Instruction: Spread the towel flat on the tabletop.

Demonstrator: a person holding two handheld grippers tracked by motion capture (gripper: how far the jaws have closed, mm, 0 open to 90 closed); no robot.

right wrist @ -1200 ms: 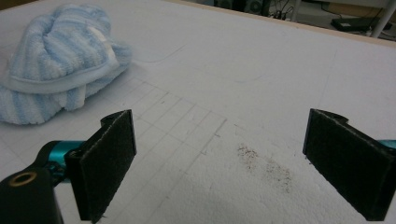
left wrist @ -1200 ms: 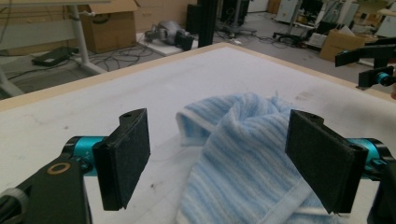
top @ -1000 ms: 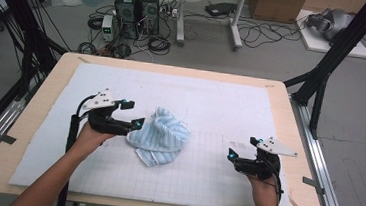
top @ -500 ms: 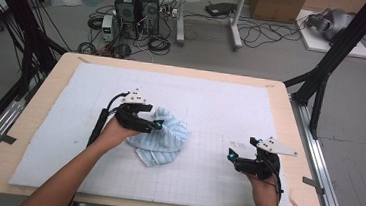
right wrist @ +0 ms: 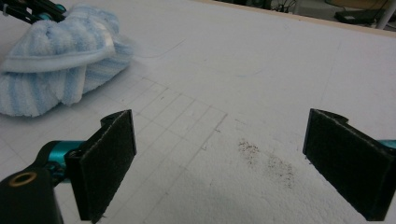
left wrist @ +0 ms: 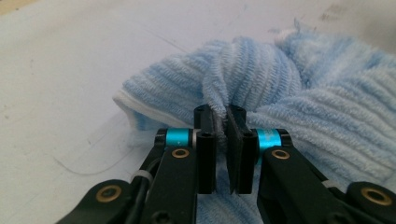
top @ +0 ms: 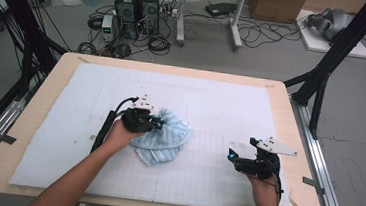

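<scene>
A crumpled light-blue striped towel [top: 168, 139] lies on the white mat near the table's middle. My left gripper [top: 156, 125] is at the towel's left edge, and its jaws have just been closing. In the left gripper view the pads of that gripper [left wrist: 220, 114] pinch a raised fold of the towel [left wrist: 280, 79]. My right gripper [top: 231, 155] rests low at the front right, well apart from the towel. Its jaws [right wrist: 222, 126] stand wide open with only bare mat between them. The towel [right wrist: 56, 70] lies far off at that view's upper left.
The white gridded mat [top: 211, 105] covers most of the wooden table [top: 289, 122]. A small dark smudge [right wrist: 266, 158] marks the mat between the right jaws. Black frame posts [top: 324, 70] stand at the table's sides, with computers and cables on the floor beyond.
My left hand moved right and down onto the towel's left edge, and its jaws went from open to shut on a fold. The right hand stayed still.
</scene>
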